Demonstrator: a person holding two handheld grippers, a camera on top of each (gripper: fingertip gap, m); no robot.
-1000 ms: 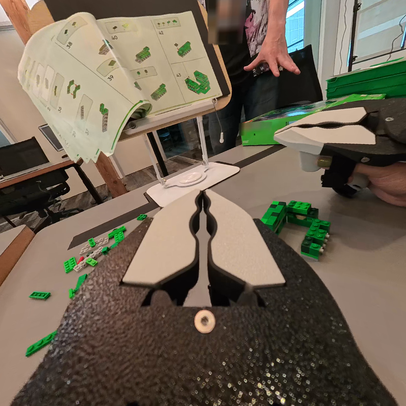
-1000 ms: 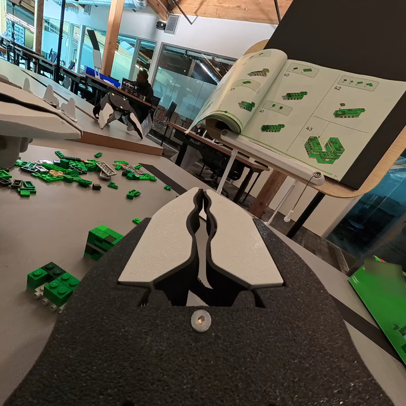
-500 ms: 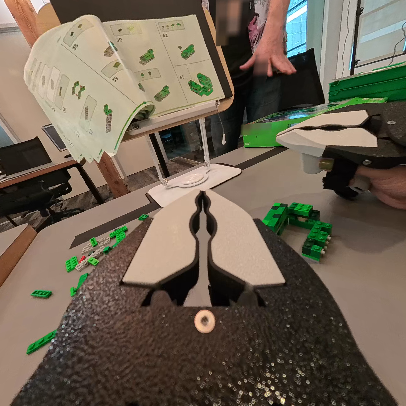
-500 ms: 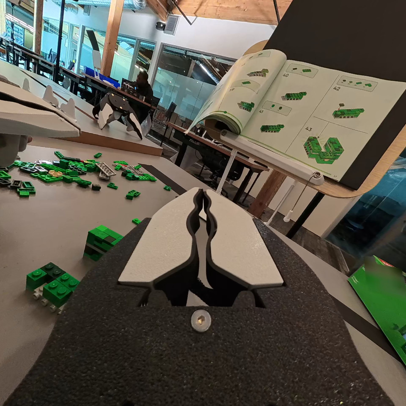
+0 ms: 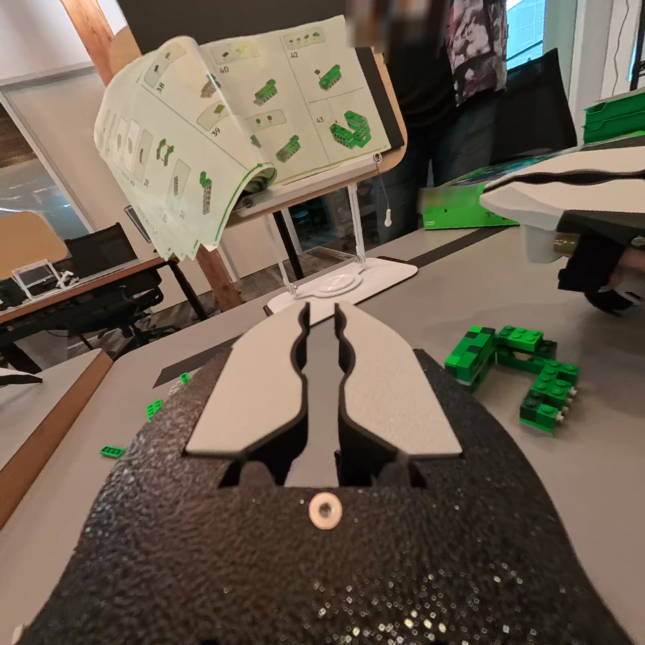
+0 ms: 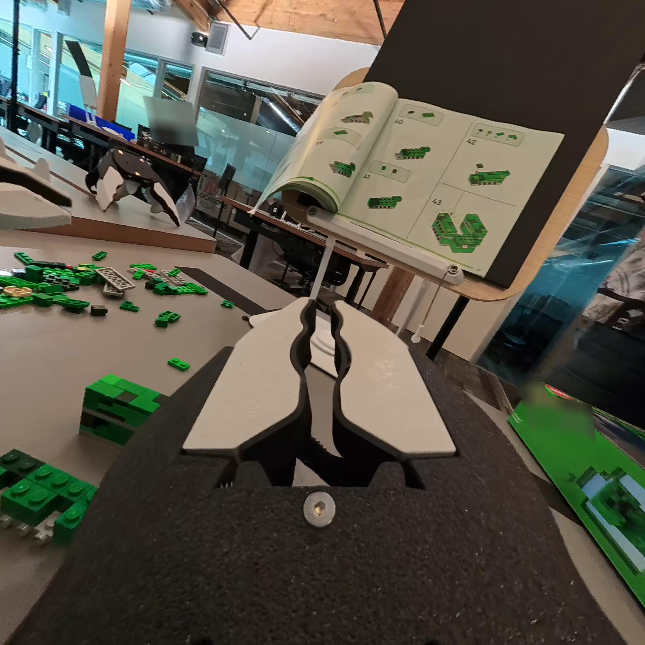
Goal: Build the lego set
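Observation:
A green U-shaped lego build [image 5: 516, 370] lies on the grey table, right of my left gripper [image 5: 321, 310]. That gripper hovers above the table, slightly open and empty. My right gripper [image 6: 321, 307] is also slightly open and empty; the build [image 6: 118, 408] sits low to its left. In the left wrist view the right gripper [image 5: 572, 178] hangs above and behind the build. An open instruction booklet [image 5: 279, 104] rests on a white stand ahead of both grippers and also shows in the right wrist view [image 6: 419, 174].
A pile of loose green and grey pieces [image 6: 69, 282] lies at the left of the table. A few stray green plates [image 5: 153, 408] lie near the left gripper. A green box [image 6: 593, 471] lies at the right. A person [image 5: 453, 69] stands behind the table. Left tips to right tips: about 15 cm.
Both grippers were shut with tips touching; now both show a narrow gap. The left view has swung a little left, the right view a little right.

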